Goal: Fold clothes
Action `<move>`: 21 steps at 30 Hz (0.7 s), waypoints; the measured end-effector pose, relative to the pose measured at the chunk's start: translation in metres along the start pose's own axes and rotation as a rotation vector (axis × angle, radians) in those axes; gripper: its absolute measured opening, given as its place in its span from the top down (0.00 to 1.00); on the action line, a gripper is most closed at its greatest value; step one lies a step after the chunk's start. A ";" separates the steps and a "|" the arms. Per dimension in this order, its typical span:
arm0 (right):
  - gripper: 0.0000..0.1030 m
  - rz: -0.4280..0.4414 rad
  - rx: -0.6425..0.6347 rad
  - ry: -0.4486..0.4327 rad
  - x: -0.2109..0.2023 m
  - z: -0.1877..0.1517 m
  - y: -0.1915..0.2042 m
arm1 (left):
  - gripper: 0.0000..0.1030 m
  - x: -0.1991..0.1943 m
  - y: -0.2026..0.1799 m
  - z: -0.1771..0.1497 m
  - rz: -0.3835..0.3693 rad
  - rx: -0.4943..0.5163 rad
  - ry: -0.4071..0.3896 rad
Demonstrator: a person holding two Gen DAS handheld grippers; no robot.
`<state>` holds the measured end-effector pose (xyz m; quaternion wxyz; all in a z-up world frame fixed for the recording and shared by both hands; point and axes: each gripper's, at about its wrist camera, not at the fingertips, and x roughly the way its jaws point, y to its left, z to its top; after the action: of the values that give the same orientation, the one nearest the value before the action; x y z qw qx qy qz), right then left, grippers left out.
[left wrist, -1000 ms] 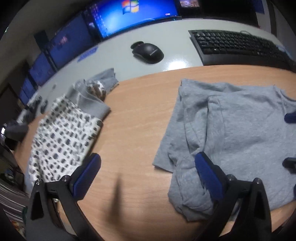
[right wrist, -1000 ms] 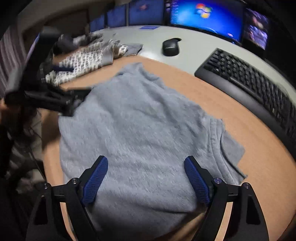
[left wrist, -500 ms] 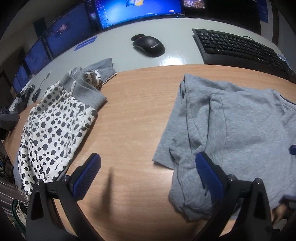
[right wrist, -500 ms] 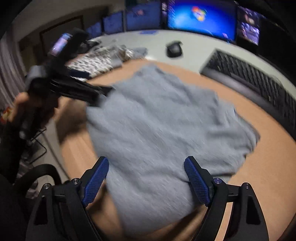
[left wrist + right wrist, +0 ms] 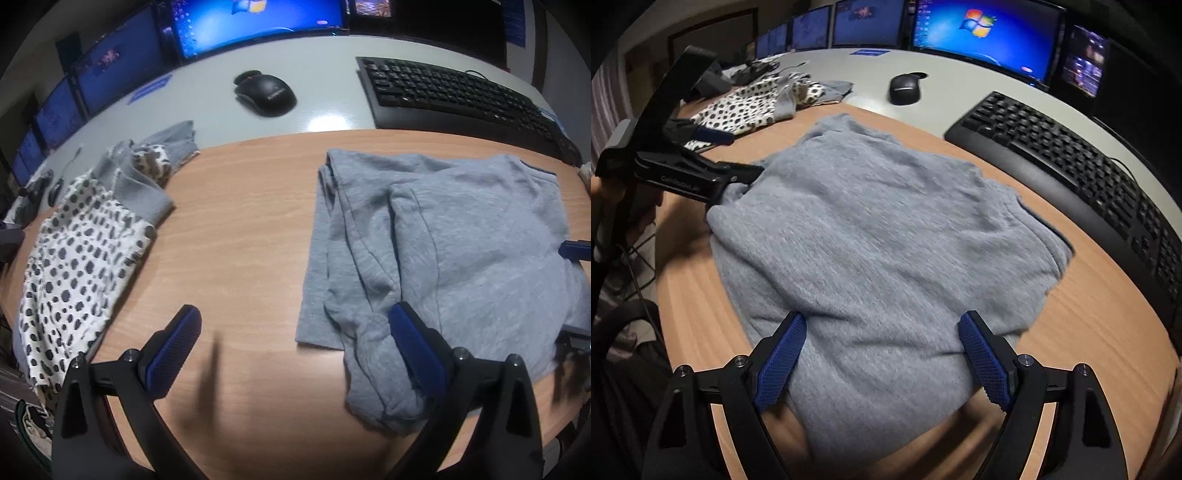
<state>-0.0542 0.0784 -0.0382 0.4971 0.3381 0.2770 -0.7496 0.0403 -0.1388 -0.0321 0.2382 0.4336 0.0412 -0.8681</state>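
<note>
Lying rumpled on wooden table: grey garment; both claws agape.

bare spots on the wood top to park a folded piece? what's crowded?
Widest bare wood runs between the spotted garment and the grey shirt. A narrower strip lies between the shirt and the keyboard. The near edge is crowded: both open grippers, left and right, sit at the shirt's hem.

shirt on table right | spotted garment left — mouse, keyboard behind
</note>
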 end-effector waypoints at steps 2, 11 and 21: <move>0.17 0.026 0.030 -0.027 -0.013 -0.004 0.000 | 0.00 -0.008 0.006 0.000 0.034 0.018 -0.009; 0.17 0.099 0.296 -0.151 -0.037 -0.015 -0.015 | 0.01 -0.040 0.037 0.011 0.124 -0.037 -0.071; 0.16 0.038 0.141 -0.091 -0.013 -0.020 0.015 | 0.00 -0.044 0.002 0.017 0.090 0.092 -0.104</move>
<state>-0.0325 0.0951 -0.0414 0.4983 0.3428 0.1943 -0.7723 0.0514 -0.1288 0.0132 0.2588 0.3998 -0.0306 -0.8788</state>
